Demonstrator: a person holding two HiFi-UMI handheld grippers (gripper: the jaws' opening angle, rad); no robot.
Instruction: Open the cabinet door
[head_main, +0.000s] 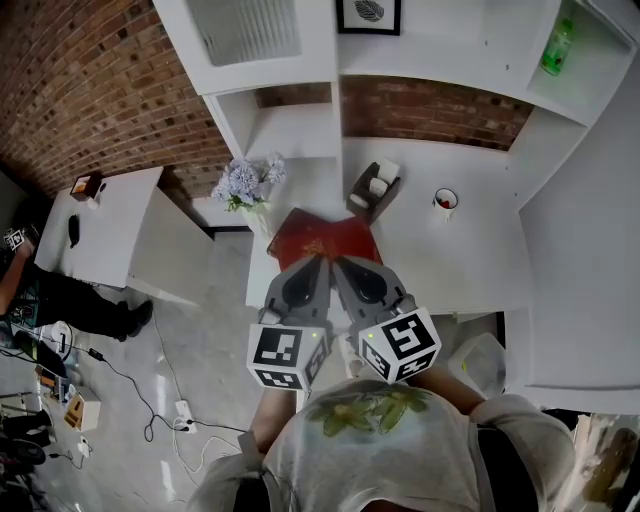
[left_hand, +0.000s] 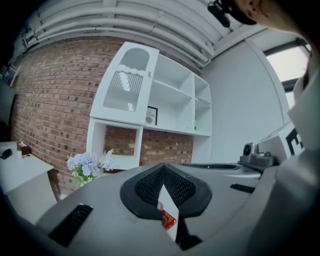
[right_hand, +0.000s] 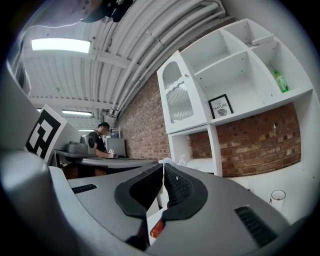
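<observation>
The white cabinet door (head_main: 245, 30), with an arched ribbed-glass pane, is shut at the upper left of the white shelf unit. It also shows in the left gripper view (left_hand: 125, 85), with a small knob (left_hand: 149, 74) on its right edge, and in the right gripper view (right_hand: 179, 100). My left gripper (head_main: 318, 262) and right gripper (head_main: 340, 262) are held side by side, pointing at the unit over the counter's near edge, well short of the door. The left gripper (left_hand: 162, 167) and the right gripper (right_hand: 163, 167) are both shut, with nothing between the jaws.
On the white counter (head_main: 470, 260) lie a red book (head_main: 325, 240), a vase of pale flowers (head_main: 245, 182), a brown box (head_main: 372, 188) and a mug (head_main: 445, 203). The shelves hold a framed picture (head_main: 368, 14) and a green bottle (head_main: 557, 47). A white table (head_main: 100, 235) and a person (head_main: 60, 295) are at the left.
</observation>
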